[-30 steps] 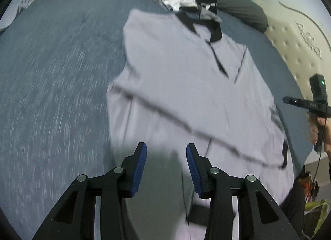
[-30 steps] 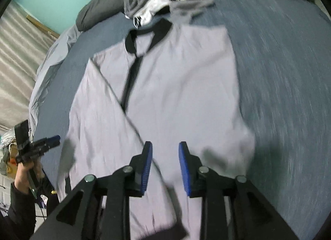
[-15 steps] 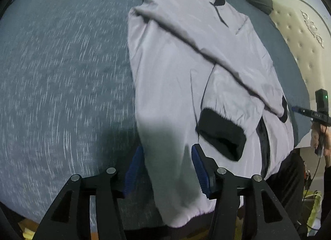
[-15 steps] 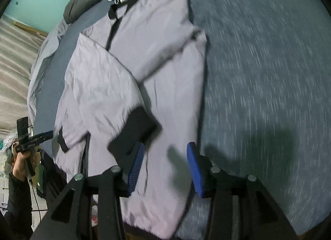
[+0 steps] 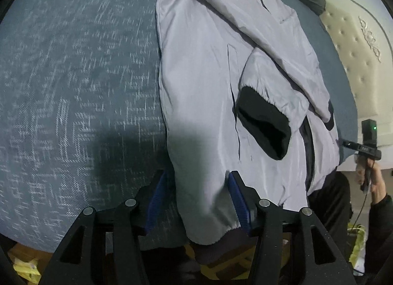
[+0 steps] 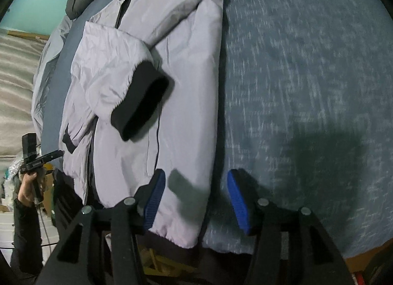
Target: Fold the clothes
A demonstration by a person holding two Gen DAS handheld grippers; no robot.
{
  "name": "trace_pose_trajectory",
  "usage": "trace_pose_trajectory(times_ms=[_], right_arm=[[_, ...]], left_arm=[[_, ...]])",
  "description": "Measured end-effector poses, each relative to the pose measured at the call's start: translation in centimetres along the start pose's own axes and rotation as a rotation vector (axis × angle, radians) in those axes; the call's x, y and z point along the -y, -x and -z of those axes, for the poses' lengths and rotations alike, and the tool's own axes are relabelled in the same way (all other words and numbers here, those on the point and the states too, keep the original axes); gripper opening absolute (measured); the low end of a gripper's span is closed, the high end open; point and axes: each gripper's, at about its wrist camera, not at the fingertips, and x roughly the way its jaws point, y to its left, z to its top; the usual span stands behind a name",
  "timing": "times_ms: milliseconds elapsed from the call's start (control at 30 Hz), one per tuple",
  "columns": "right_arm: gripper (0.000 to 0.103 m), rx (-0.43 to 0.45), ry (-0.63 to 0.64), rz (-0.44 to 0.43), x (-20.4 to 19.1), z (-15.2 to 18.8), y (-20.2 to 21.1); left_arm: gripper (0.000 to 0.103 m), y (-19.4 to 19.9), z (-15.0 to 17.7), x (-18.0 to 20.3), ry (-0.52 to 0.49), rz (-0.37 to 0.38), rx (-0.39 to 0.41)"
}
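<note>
On the bed, both claws are straddling the jacket hem: left claw spread, right claw opening; next, probably pinching and folding upward.

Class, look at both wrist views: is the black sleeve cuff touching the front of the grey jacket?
Touching. In the right wrist view the black cuff lies flat on the jacket front, no gap; the left wrist view agrees.

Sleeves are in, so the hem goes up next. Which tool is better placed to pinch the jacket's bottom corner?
Left, probably. The hem corner of the jacket fills the gap of the left tool, pads either side. The right tool, jaws opening, straddles the side edge, one pad over bare bedspread.
</note>
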Motion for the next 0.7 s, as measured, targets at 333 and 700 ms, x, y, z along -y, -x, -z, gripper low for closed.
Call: trace_pose_trajectory(times_ms=[333,700], right_arm=[[0.038,-0.046,0.018,-0.061,-0.6,0.2,-1.3],[0.003,0.033,0.073,-0.147,-1.9,-1.3,1.3]], left_arm=[[0.024,-0.7,0.6,1.2,-0.036,0.045,0.004],[0.003,2.2,-1.4,5.8,-0.128,0.084,0.074]])
